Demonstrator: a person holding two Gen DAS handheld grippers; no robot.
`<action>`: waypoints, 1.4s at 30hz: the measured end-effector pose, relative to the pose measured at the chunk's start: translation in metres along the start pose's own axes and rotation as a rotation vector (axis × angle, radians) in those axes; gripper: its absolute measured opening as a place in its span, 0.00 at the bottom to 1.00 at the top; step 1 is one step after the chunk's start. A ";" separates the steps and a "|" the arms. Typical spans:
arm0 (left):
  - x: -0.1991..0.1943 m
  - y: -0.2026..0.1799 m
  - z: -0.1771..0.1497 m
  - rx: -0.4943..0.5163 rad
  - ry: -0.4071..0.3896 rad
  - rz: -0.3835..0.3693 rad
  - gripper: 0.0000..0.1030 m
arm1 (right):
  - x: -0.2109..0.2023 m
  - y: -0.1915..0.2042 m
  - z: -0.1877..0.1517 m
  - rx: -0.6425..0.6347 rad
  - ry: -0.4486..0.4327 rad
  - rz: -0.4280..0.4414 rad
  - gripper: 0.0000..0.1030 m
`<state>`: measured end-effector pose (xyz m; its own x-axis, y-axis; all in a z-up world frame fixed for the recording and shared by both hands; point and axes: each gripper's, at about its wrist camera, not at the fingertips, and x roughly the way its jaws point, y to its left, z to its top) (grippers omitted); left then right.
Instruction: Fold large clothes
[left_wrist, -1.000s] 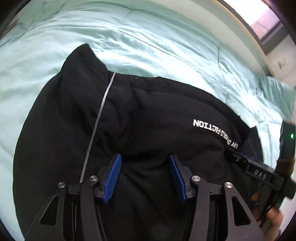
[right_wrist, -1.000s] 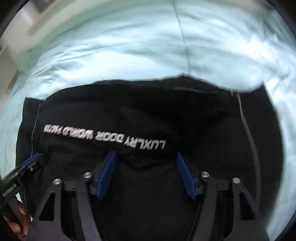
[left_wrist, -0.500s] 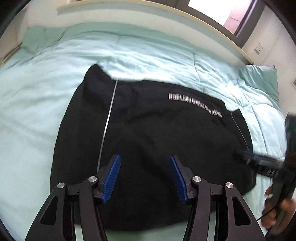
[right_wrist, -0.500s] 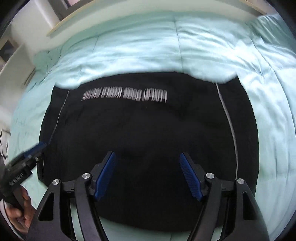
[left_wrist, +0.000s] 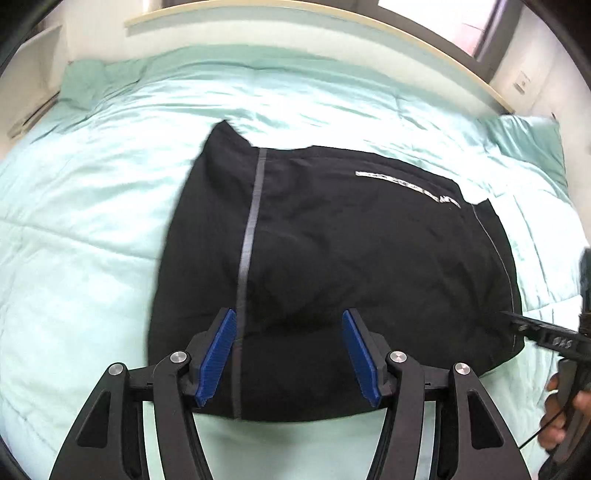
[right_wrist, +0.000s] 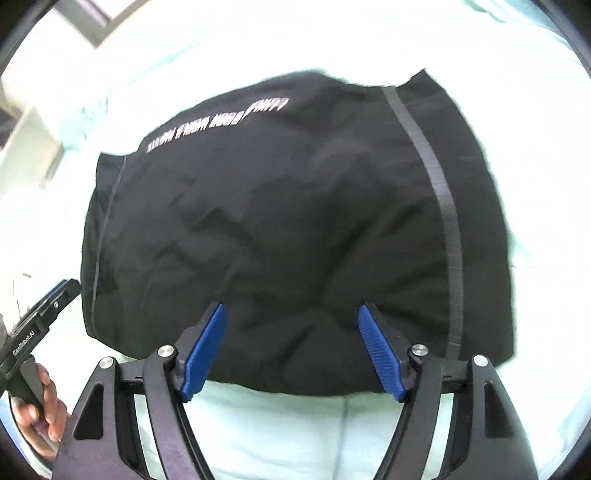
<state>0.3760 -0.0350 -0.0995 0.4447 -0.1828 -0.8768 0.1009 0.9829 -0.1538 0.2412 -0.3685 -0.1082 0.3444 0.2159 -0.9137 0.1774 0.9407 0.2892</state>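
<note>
**Folded black garment resting on the bed, both tools hanging free**

Over the near edge of the black garment (left_wrist: 332, 266), the left hand-held gripper (left_wrist: 288, 354) is hovering with its blue ribbed pads spread wide, gripping nothing. From this left wrist view the garment is lying as a rounded, folded block on the mint-green quilted bed cover (left_wrist: 92, 229), a grey stripe (left_wrist: 251, 229) running down its left part and white lettering (left_wrist: 406, 186) near the far edge. Its fabric is looking soft, matte and puffy, with shallow creases.

From the right wrist view, the right hand-held gripper (right_wrist: 291, 347) is likewise standing wide apart and empty above the garment's near hem (right_wrist: 295, 384). The cover is looking smooth and slightly glossy here. My judgement: any further fold is risking slippage, since a bulky stack on slick bedding can slide or spring apart, and a pinch may catch only the top layer.
</note>
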 end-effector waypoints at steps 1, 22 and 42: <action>-0.003 0.007 0.000 -0.006 0.003 0.019 0.60 | -0.007 -0.017 -0.003 0.022 -0.017 -0.010 0.74; 0.093 0.138 0.021 -0.322 0.213 -0.241 0.61 | 0.042 -0.139 0.051 0.135 0.018 0.015 0.76; 0.138 0.135 0.018 -0.391 0.200 -0.644 0.47 | 0.116 -0.159 0.077 0.145 0.103 0.472 0.76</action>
<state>0.4673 0.0718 -0.2326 0.2319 -0.7493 -0.6204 -0.0526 0.6272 -0.7771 0.3241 -0.5132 -0.2377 0.3264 0.6406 -0.6950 0.1530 0.6898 0.7077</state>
